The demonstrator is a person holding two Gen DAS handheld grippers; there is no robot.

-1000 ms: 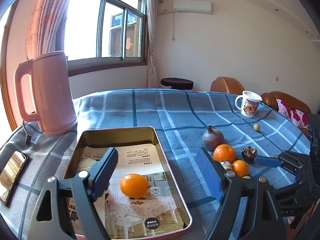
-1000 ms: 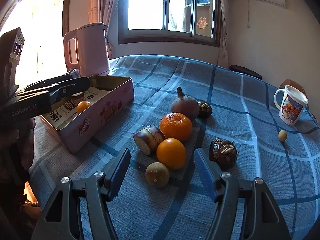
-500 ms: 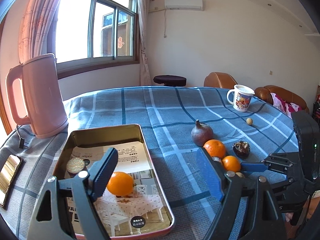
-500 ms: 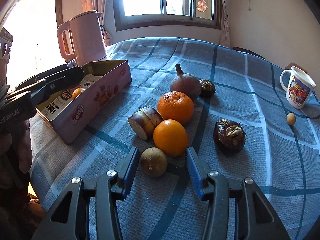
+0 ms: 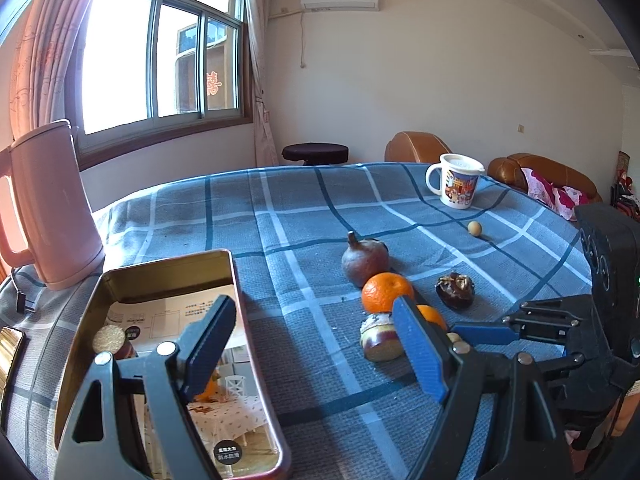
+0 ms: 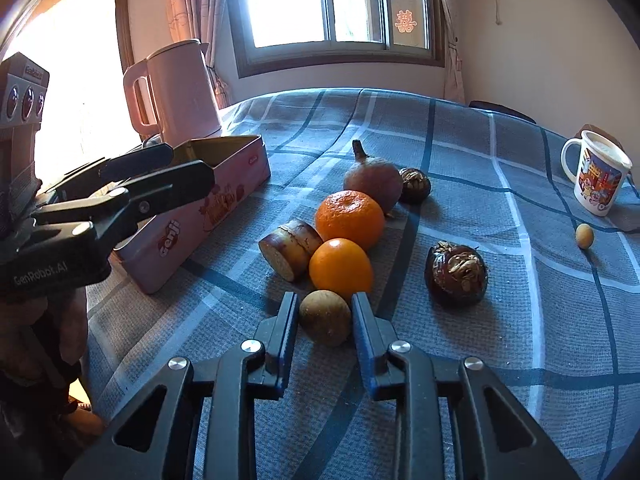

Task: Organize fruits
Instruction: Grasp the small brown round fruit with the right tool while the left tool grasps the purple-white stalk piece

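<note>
My right gripper [image 6: 325, 316] has closed around a small brown round fruit [image 6: 325, 317] on the blue plaid tablecloth; both pads touch its sides. Just beyond it lie a smooth orange [image 6: 340, 265], a mandarin [image 6: 349, 220], a cut purple-skinned piece [image 6: 290, 249], a purple-brown pointed fruit [image 6: 374, 186] and two dark water chestnuts [image 6: 457, 274]. My left gripper [image 5: 312, 344] is open and empty above the right edge of the pink tin [image 5: 168, 276], where an orange [image 5: 208, 390] lies partly hidden by the left finger.
A pink kettle [image 5: 50, 204] stands behind the tin at the left. A white printed mug [image 6: 596, 178] and a small yellow fruit [image 6: 584, 236] sit at the far right. A phone [image 5: 8, 354] lies at the left table edge.
My right gripper moved forward and closed from wide open onto the small brown fruit. My left gripper swung to the right, away from the tin's middle, and stayed open.
</note>
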